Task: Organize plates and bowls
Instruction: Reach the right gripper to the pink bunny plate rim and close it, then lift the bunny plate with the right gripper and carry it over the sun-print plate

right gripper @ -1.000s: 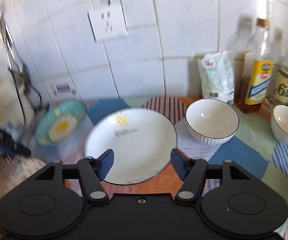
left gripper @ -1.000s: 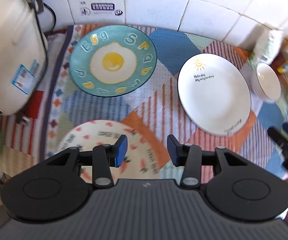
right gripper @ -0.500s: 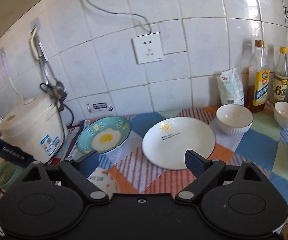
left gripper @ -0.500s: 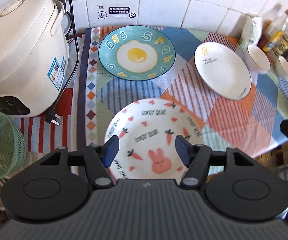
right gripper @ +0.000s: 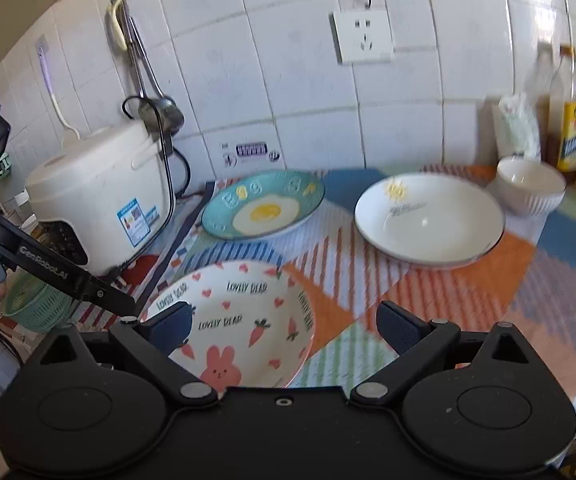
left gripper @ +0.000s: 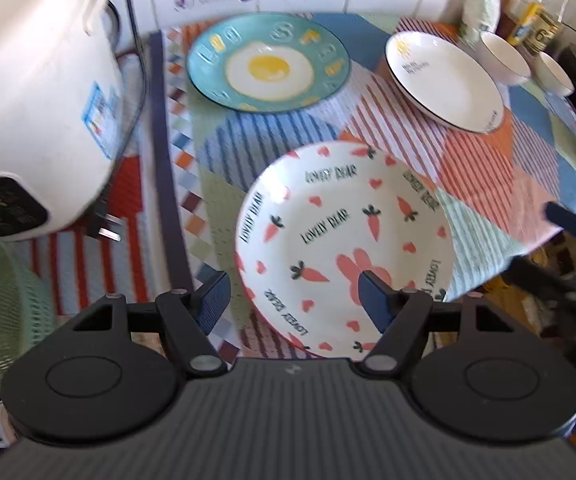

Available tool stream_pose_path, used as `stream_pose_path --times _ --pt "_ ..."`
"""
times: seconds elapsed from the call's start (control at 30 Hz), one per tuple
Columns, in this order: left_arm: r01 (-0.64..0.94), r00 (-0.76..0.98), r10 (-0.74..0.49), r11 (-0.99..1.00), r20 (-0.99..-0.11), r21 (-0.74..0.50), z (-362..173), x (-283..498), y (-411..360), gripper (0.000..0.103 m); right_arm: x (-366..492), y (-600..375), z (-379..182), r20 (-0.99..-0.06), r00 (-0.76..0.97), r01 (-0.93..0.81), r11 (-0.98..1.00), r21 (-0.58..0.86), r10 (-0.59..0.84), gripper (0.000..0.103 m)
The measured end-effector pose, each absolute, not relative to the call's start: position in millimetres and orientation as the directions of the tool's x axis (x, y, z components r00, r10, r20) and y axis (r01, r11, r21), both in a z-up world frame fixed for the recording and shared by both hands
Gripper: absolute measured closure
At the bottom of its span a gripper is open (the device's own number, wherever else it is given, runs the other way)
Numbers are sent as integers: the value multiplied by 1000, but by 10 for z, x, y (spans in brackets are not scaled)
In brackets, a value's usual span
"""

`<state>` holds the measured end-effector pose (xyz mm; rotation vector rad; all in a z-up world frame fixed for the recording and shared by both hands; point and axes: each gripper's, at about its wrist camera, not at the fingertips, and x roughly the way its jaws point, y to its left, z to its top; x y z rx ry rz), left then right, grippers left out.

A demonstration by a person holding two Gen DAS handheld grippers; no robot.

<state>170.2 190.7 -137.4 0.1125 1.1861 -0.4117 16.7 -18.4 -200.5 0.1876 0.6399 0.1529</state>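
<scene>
Claws [left gripper: 294, 300] gape, tilted over bunny plate [left gripper: 344, 236].

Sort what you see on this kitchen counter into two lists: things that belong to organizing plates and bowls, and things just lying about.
Belongs to the job:
- bunny plate
- egg plate
- sun plate
- white bowls

Just lying about:
- rice cooker
- green basket
- oil bottles
- white bag
- hanging utensils

Daylight is gleaming on the white tiled wall [right gripper: 296, 92], where a socket [right gripper: 362, 36] is sitting above the patchwork-covered counter [right gripper: 428, 288].
</scene>
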Motion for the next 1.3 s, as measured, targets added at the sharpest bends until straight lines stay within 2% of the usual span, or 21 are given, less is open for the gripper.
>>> stream_pose_path --times 0.13,0.23,0.33,0.57,0.67,0.73,0.77,0.8,0.87,1.1,1.3 --pt "375 307 -249 919 -919 -123 -1535 1716 1883 33 257 -75 -2233 -626 750 -66 965 253 215 11" --pt "389 300 -248 913 -921 -119 -1654 1719 1873 33 286 -62 -2350 -627 738 -41 944 329 251 11" --pt "390 294 -222 916 -930 -95 -1793 1730 1864 33 349 -72 -2446 -637 723 -16 928 373 268 17" --pt "389 245 -233 913 -941 -125 -2080 1810 1926 34 498 -123 -2682 -688 675 54 912 406 267 41" --pt "425 251 -260 895 -932 -135 -2116 1809 1938 43 543 -151 -2771 -715 641 88 899 429 279 53" --pt "443 251 -284 884 -925 -151 -2125 1797 1951 51 557 -158 -2786 -716 631 87 890 448 299 55" --pt "445 250 -279 883 -927 -145 -2138 1797 1951 54 570 -162 -2785 -719 625 88 887 453 305 60" --pt "445 250 -268 885 -930 -135 -2154 1799 1952 61 581 -169 -2789 -722 617 92 882 462 313 64" --pt "441 242 -262 888 -934 -134 -2190 1815 1967 68 592 -173 -2811 -730 604 99 879 467 320 85" --pt "352 233 -325 907 -917 -232 -2223 1892 2139 77 584 -192 -2866 -715 606 104 857 505 348 86" --pt "314 245 -359 908 -901 -277 -2262 1898 2191 78 619 -240 -2897 -706 601 93 844 528 375 86"
